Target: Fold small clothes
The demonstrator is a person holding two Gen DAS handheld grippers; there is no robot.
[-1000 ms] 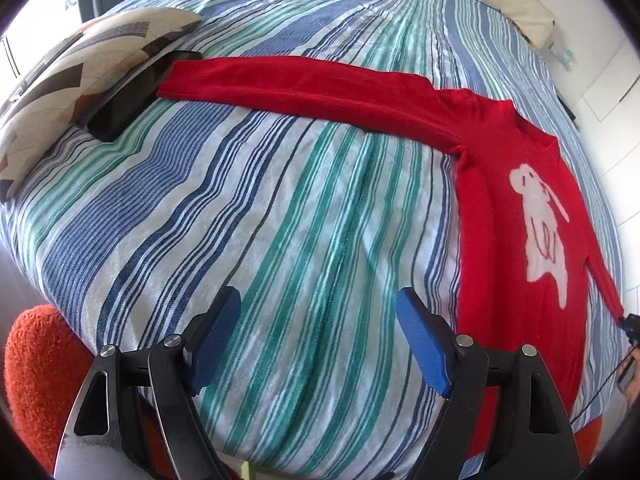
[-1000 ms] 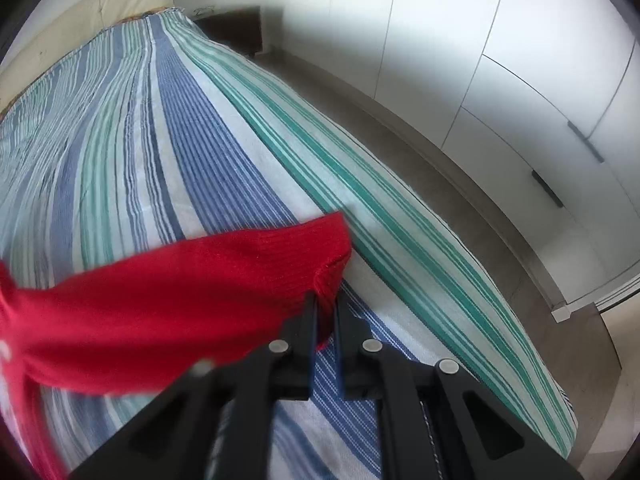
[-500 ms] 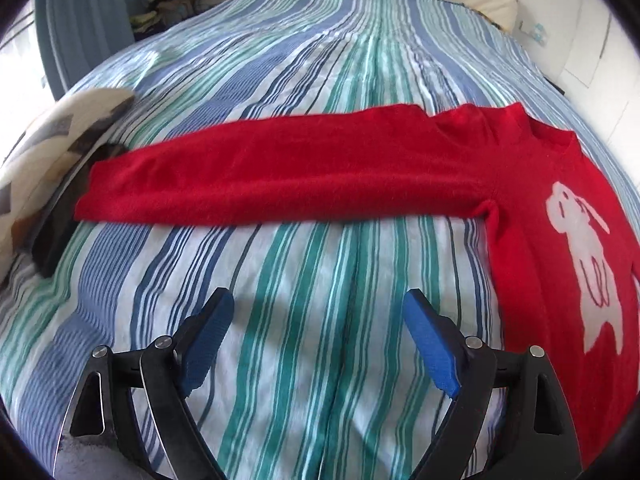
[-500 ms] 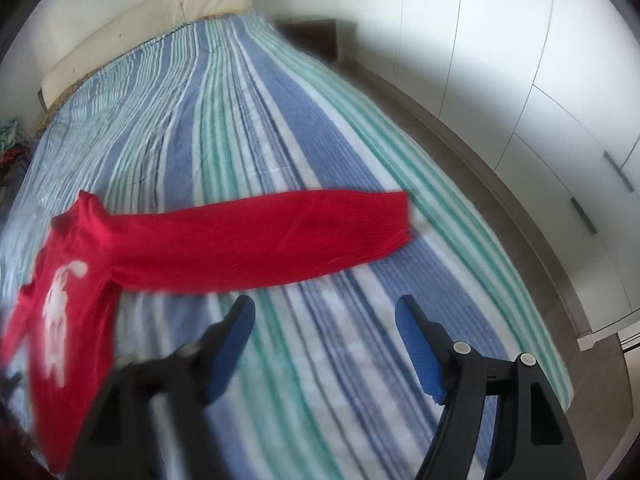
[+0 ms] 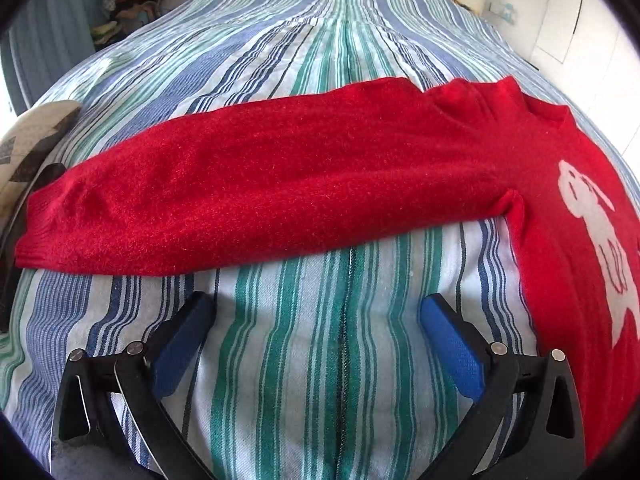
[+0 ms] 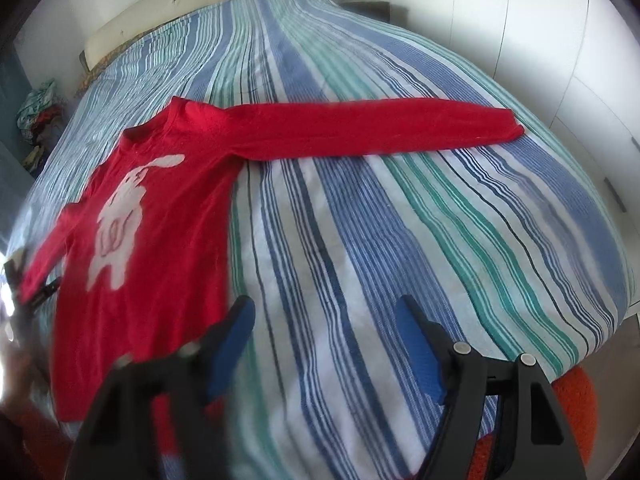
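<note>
Sweater (image 5: 304, 184): red knit, lying flat and face up on the bed (image 5: 312, 360), both sleeves spread out sideways from the body.
Motif (image 6: 120, 224): a white animal shape on the chest, with thin red lines drawn in its lower part.
Left-view sleeve (image 5: 240, 196): stretches across the left wrist view from the shoulder at right to the cuff at far left; the cuff lies near a patterned pillow (image 5: 24, 148) at the bed's edge.
Right-view sleeve (image 6: 376, 128): runs straight out across the stripes to a cuff near the far side of the bed, toward the white cupboards (image 6: 560, 40).
Sweater body (image 6: 144, 240): lies lengthwise along the stripes, neck toward the headboard (image 6: 192, 8), hem toward the camera.
Left gripper (image 5: 316, 320): jaws spread wide, holding nothing, poised over bare striped cover just in front of the sleeve; blue pads (image 5: 452, 348) apart from the knit.
Right gripper (image 6: 324, 332): jaws spread wide, holding nothing, over the striped cover beside the sweater's body; its left finger overlaps the red hem in view, blurred, so contact cannot be told.
Bed cover: blue, green and white stripes, with a seam running down the middle in the left wrist view.
Clothes pile (image 5: 128, 0): bunched beside the bed, near its head.
Rug (image 6: 576, 408): orange, on the floor by the bed's near corner.
</note>
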